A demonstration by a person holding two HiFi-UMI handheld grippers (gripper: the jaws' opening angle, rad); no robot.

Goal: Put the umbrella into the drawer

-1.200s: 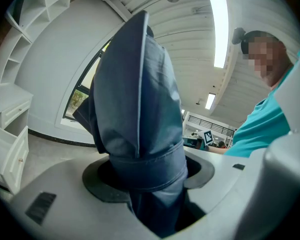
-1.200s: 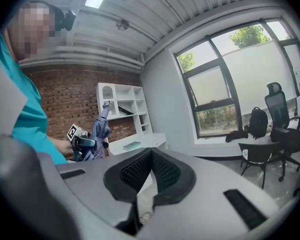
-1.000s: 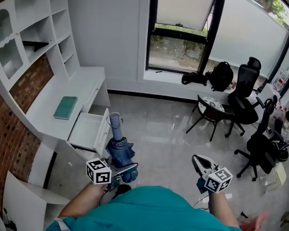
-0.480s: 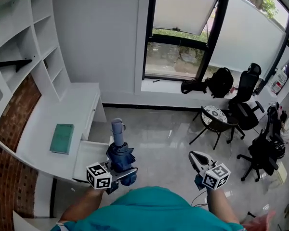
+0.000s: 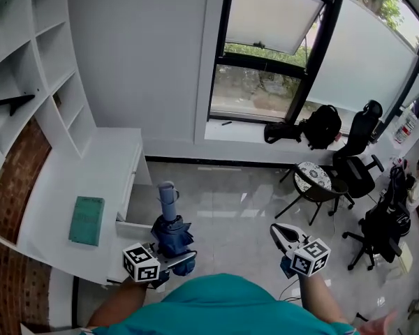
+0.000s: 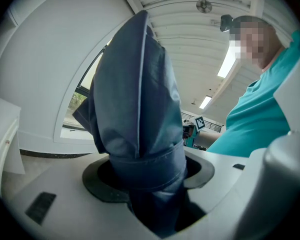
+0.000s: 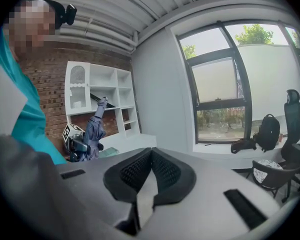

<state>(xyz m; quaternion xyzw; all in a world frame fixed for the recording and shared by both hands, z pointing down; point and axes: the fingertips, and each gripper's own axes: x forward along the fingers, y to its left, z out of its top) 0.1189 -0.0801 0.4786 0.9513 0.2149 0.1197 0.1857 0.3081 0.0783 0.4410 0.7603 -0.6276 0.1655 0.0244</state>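
Since a second ago I have come closer to the desk [image 5: 91, 166], and the open drawer [image 5: 141, 202] now lies just behind the umbrella [image 5: 170, 223]. My left gripper [image 5: 180, 258] clamps the folded umbrella upright. The right gripper [image 5: 276, 232] is closed on nothing. The umbrella hides part of the drawer's inside. A book [image 5: 86, 220] lies on the desk.
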